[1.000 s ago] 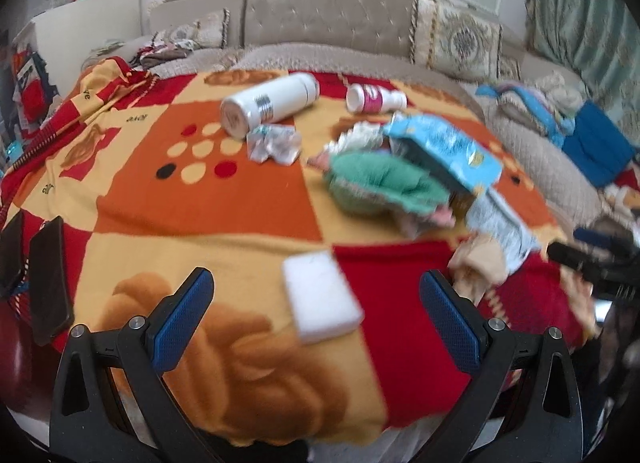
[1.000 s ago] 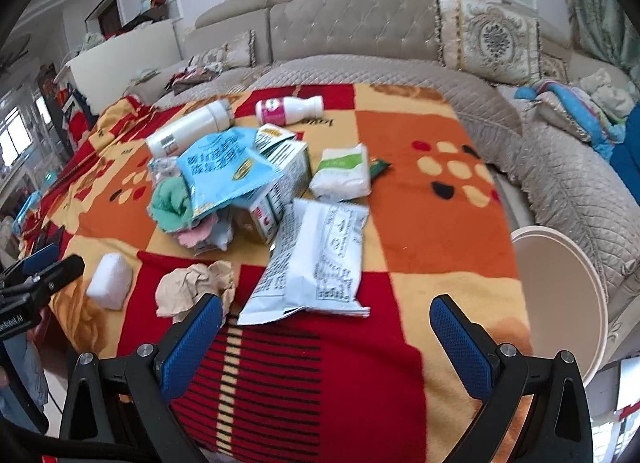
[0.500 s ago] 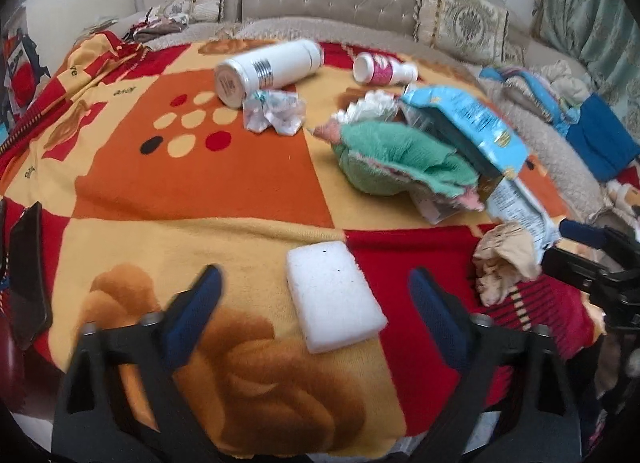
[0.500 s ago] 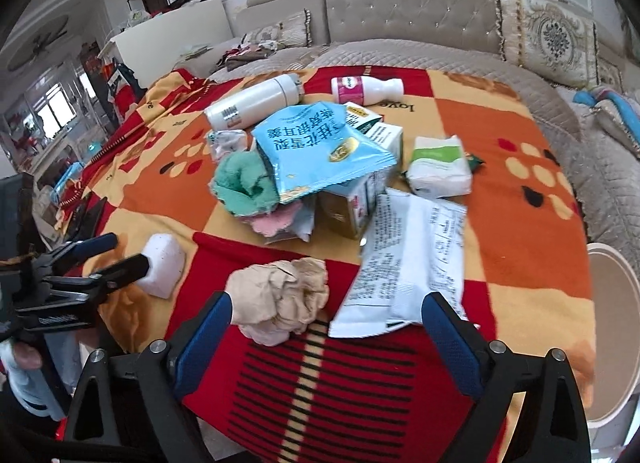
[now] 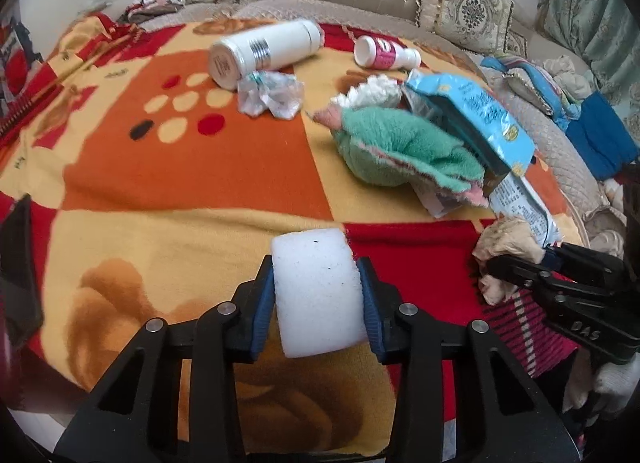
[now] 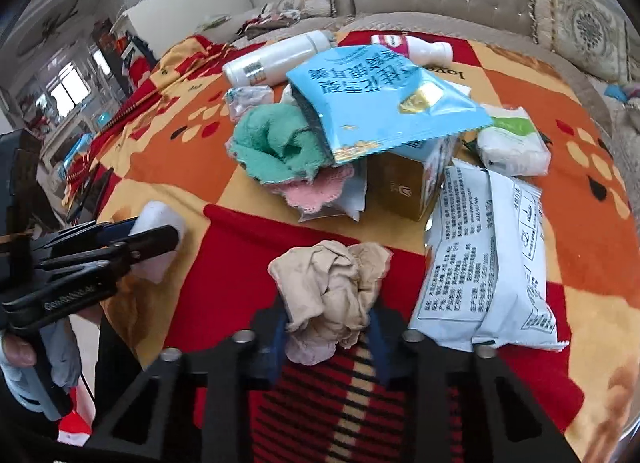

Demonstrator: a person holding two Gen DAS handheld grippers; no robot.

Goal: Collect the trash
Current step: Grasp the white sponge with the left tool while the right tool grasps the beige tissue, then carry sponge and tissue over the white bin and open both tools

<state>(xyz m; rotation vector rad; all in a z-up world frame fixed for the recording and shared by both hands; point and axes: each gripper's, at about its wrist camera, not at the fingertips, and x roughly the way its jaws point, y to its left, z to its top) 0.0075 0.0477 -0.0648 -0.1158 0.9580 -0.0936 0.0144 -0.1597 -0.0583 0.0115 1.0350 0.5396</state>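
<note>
Grasp step: both pieces of trash just clamped, not yet lifted off the blanket (image 5: 180,167).
Left hand-held gripper (image 5: 318,303), jaws just closing, pinches white foam block (image 5: 316,291); right hand-held gripper (image 6: 330,333), closed, grips crumpled beige paper (image 6: 332,287). Next: lift both, find a bin.

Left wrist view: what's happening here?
A person is clearing trash off a blanket-covered table, one claw in each hand. The left claw has just been closing and now grips a white foam block. The right claw has just closed on a crumpled beige paper wad. Both pieces rest on the blanket, not yet lifted. Bottles, snack bags and a green cloth are untouched.
</note>
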